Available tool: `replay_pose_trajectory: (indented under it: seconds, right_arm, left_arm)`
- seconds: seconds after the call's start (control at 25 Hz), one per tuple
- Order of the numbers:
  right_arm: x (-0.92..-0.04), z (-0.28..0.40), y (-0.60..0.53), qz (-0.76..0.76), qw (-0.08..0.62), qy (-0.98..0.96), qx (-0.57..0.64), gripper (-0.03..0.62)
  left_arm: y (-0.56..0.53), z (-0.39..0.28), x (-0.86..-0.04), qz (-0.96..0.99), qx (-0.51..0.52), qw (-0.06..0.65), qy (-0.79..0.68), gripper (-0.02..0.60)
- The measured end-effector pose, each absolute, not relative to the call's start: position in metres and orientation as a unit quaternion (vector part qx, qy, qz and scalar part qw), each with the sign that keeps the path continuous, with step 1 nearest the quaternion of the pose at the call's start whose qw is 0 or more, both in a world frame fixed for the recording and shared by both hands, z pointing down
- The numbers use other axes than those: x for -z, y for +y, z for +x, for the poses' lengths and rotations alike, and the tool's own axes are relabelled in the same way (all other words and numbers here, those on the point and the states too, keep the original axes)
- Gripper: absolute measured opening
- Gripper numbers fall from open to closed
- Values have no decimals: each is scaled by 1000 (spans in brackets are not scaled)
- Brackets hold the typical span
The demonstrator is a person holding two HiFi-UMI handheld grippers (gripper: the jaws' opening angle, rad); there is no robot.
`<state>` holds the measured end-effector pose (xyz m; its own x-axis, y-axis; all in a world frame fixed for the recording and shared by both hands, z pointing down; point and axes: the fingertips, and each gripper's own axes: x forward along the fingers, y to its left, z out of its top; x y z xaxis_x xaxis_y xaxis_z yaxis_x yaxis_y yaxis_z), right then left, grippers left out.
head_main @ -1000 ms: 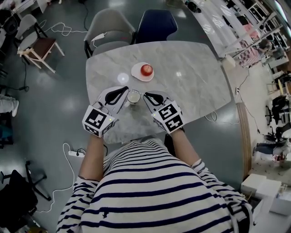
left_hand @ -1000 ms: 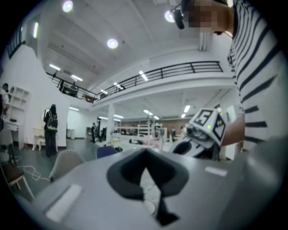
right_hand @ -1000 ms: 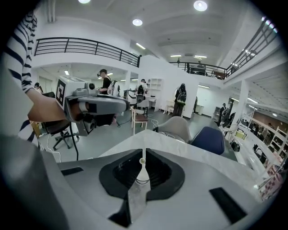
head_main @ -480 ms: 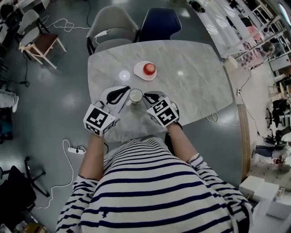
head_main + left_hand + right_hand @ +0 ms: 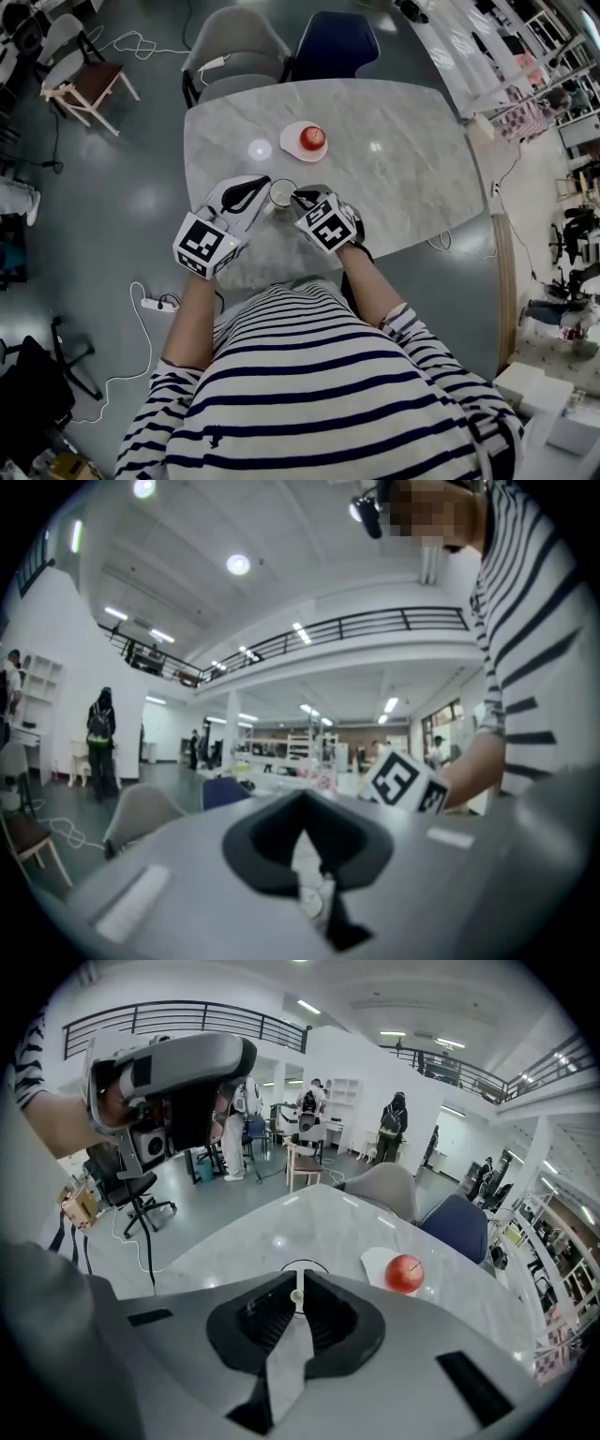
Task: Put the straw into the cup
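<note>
We look along the left gripper [image 5: 305,801], whose two dark jaws meet at their tips and part lower down, where a small pale, glassy shape shows that we cannot name. Just to the right of the jaws a cube with square markers [image 5: 405,782] sits before a bare forearm [image 5: 473,766], under a striped shirt [image 5: 539,639]. Beyond them we see a grey chair [image 5: 141,813], a standing person [image 5: 100,738] at the far left and a railed balcony [image 5: 375,625].

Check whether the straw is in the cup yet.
Cannot tell: right gripper pinches the straw over the cup; its lower end is hidden.
</note>
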<state>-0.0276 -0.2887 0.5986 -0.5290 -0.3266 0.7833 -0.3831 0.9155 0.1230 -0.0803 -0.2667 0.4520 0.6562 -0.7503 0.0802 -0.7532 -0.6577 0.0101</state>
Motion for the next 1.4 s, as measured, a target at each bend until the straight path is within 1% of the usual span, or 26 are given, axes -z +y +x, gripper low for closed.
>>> replay_pose_trajectory:
  seconds: [1.4]
  right_arm:
    - [-623, -26, -282, 227, 425, -875, -42, 26]
  left_arm:
    - [-257, -78, -459, 911, -39, 21, -410, 6]
